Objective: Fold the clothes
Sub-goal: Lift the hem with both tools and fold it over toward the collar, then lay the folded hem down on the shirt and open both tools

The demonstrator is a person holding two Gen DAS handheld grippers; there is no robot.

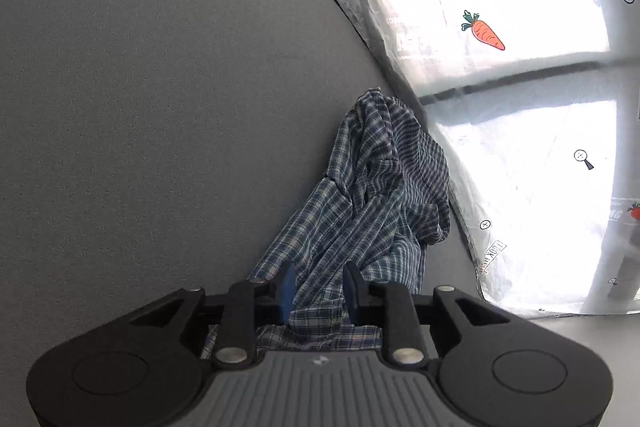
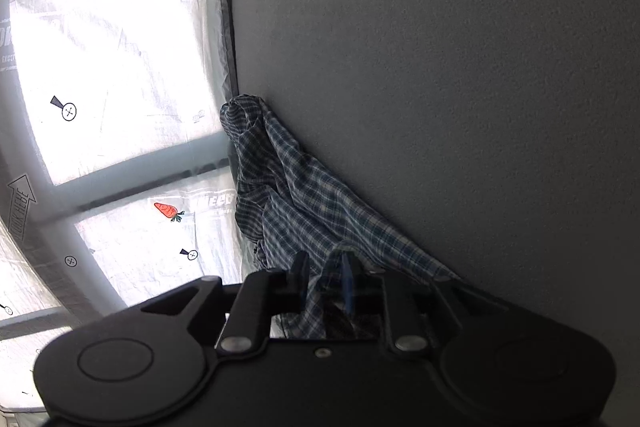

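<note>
**Q:** Where is the shirt, and what have you got hold of?

**Me:** The checked shirt [image 1: 372, 195] hangs bunched and crumpled against the grey wall [image 1: 160, 107], next to a bright window covered by a printed white sheet [image 1: 520, 27]. It isn't flat on anything that I can see. My left hand-held gripper [image 1: 320, 291] has cloth between its blue pads, which stand a little apart, so I judge it pinches a fold of the shirt. My right hand-held gripper [image 2: 326, 283] is closed on another bunch of the same shirt.

**Q:** So which step is this?

**Me:** I'd say the shirt is being held up by two points, either to shake it open or to carry it. No fold shows in it.

**Q:** What does the next move need?

**Me:** Both grips must hold firm while the hands spread apart, so the cloth hangs straight before it's laid down.
</note>
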